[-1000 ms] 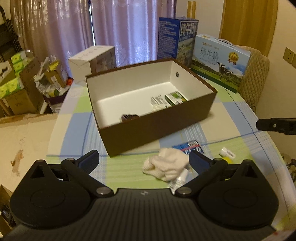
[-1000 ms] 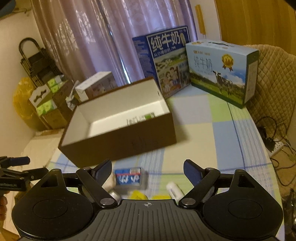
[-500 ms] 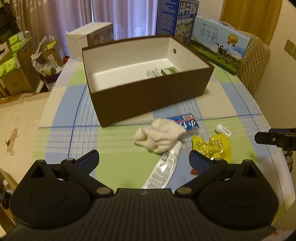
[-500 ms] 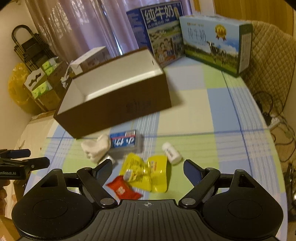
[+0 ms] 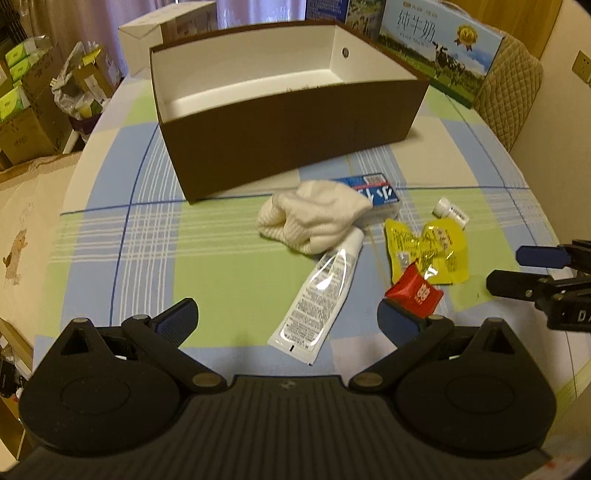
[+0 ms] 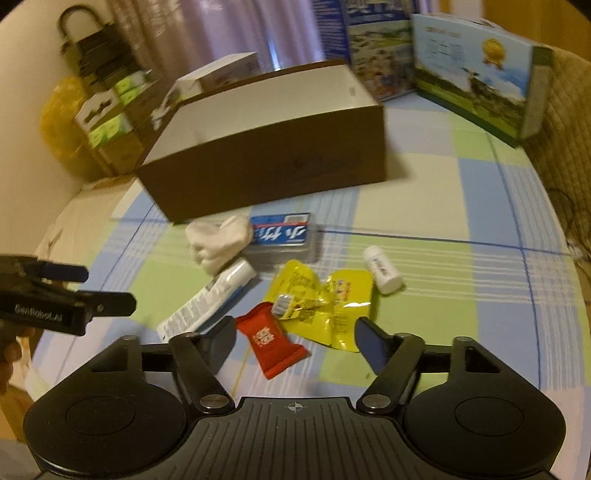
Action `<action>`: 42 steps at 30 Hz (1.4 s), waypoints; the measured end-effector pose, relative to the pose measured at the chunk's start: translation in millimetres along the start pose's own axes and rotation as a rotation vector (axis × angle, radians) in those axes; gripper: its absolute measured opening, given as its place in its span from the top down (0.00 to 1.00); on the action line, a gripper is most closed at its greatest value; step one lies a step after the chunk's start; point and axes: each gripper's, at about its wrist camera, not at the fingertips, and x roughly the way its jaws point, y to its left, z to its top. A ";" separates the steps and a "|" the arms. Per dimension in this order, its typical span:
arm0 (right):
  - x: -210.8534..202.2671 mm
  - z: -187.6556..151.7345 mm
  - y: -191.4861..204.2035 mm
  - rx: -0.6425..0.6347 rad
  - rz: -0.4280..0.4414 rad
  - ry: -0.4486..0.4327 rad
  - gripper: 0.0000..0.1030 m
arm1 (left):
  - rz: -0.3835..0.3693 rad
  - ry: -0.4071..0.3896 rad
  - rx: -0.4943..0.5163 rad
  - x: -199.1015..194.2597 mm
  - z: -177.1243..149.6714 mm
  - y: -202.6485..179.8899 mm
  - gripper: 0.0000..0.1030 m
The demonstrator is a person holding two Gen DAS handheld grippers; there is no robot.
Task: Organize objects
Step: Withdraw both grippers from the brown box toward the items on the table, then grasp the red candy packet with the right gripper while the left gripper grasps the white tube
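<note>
An open brown box (image 5: 295,136) (image 6: 266,166) with a white inside stands mid-table. In front of it lie a white cloth (image 5: 314,218) (image 6: 218,240), a blue-and-white pack (image 5: 380,194) (image 6: 282,234), a white tube (image 5: 317,299) (image 6: 207,299), a yellow wrapper (image 5: 428,247) (image 6: 325,302), a red packet (image 5: 413,291) (image 6: 271,341) and a small white bottle (image 5: 450,210) (image 6: 382,269). My left gripper (image 5: 286,317) is open and empty, over the tube's flat end. My right gripper (image 6: 295,338) is open and empty, with the red packet between its fingers.
The table carries a blue-green checked cloth (image 5: 229,266). Two milk cartons (image 6: 476,81) and a white carton (image 5: 166,29) stand behind the brown box. Stacked boxes and bags (image 5: 33,96) sit on the floor at the left. A quilted chair (image 5: 513,96) is at the right.
Both grippers have pulled back and dropped toward the near table edge, bringing the loose items into view. The right gripper now frames the red packet. Both stay open.
</note>
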 end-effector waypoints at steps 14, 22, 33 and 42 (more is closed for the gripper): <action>45.3 -14.0 28.4 -0.224 0.034 0.058 0.51 | -0.005 0.079 -0.007 31.2 -12.3 3.4 0.04; 68.9 -16.5 34.8 -0.301 0.014 0.084 0.51 | -0.018 0.094 -0.014 43.8 -12.9 6.6 0.05; 94.1 -20.9 42.9 -0.385 -0.004 0.119 0.59 | -0.024 0.109 -0.013 55.3 -13.7 8.4 0.06; 86.9 -19.8 30.9 -0.322 -0.004 0.092 0.77 | -0.066 0.071 0.044 65.4 -8.8 -3.0 0.09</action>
